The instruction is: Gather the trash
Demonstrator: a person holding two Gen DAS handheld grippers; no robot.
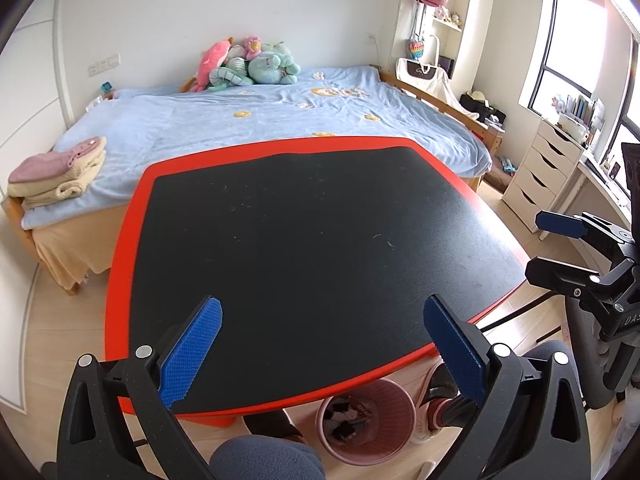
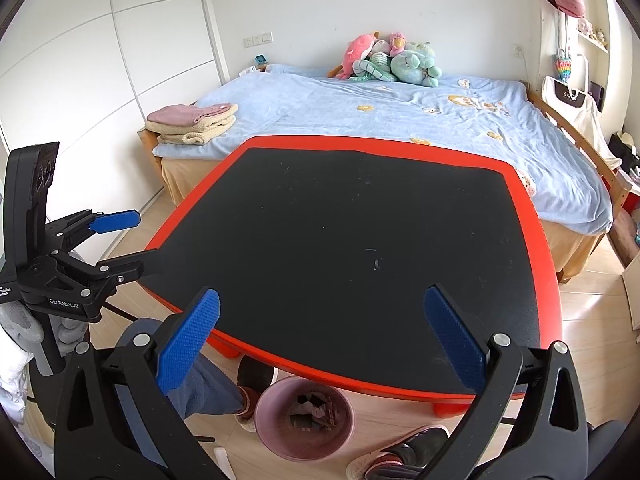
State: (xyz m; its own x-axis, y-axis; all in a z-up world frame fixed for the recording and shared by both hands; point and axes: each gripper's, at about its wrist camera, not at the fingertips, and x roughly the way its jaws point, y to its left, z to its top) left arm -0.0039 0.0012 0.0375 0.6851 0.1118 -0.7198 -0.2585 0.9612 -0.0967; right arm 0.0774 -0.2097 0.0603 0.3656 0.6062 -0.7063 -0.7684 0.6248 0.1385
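Matt black mat point(image 1: 304, 240) on a glossy red table point(image 1: 120, 280); pink plastic bin point(image 2: 304, 420); textured blue fingers point(image 1: 192, 352).

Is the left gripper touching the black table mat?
Apart. The right wrist view shows the left gripper held open off the edge of the black table mat, over the floor.

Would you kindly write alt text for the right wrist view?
The open right gripper hovers over a bare black table with a red rim; a pink plastic wastebasket holding trash stands on the floor below. The open left gripper is at left, a blue-covered bed behind.
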